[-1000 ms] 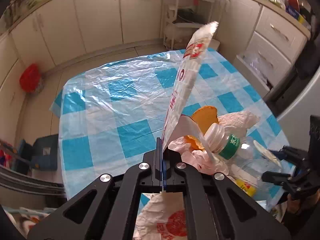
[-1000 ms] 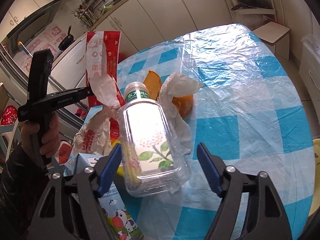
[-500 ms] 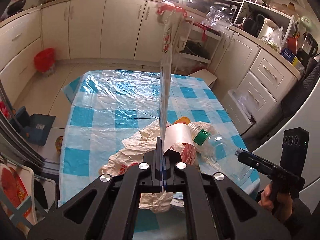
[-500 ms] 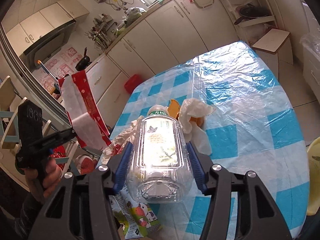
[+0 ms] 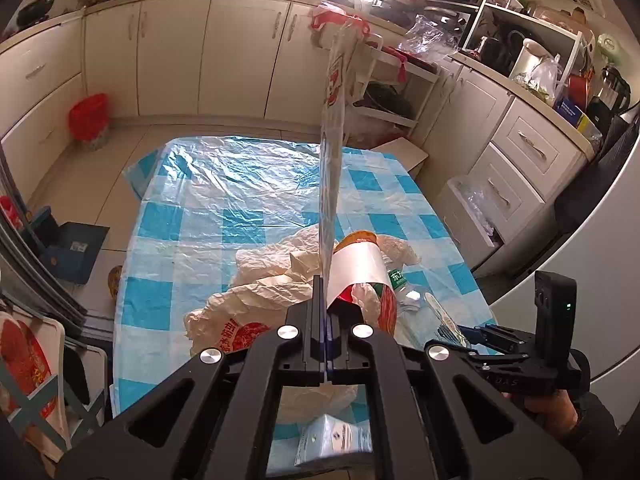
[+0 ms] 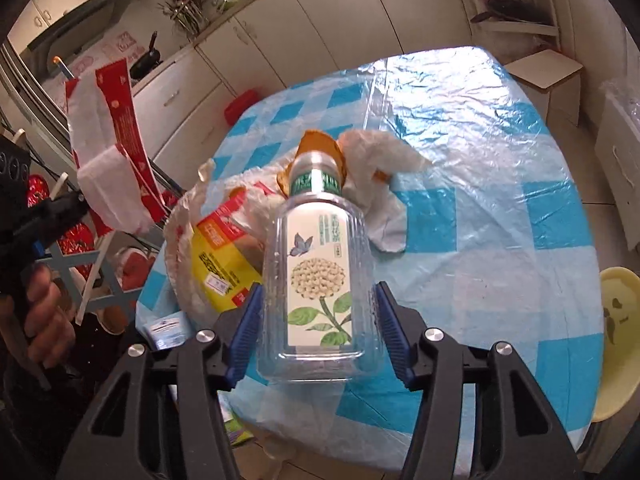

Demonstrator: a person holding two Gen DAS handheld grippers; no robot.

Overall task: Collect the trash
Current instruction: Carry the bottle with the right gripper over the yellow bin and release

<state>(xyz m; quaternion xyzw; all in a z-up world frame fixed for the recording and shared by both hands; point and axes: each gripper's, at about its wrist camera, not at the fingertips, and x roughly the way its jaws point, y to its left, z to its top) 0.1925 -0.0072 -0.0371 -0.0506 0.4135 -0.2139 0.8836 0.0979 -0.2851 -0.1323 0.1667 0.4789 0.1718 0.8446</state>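
Trash sits on the near end of the table (image 6: 500,152). Right gripper (image 6: 316,328) squeezes a clear bottle (image 6: 318,276) that could slip out. Left gripper (image 5: 326,344), pinched tight, holds a floppy red wrapper (image 5: 334,152) by its edge, which might tear.

The left gripper (image 5: 325,320) is a matte black frame of angled struts with triangular cut-outs, fastened with round silver screws, and its two flat black fingers carry a thin blue strip along their inner edges. The right gripper (image 6: 318,332) has the same black frame and silver screws, with ribbed blue pads (image 6: 244,332) lining its fingers. Seen from the left camera, its black pistol-style handle bears faint raised lettering, and an upright black block on it shows a small green light. The right hand (image 5: 550,406) ends in a dark sleeve at the wrist.
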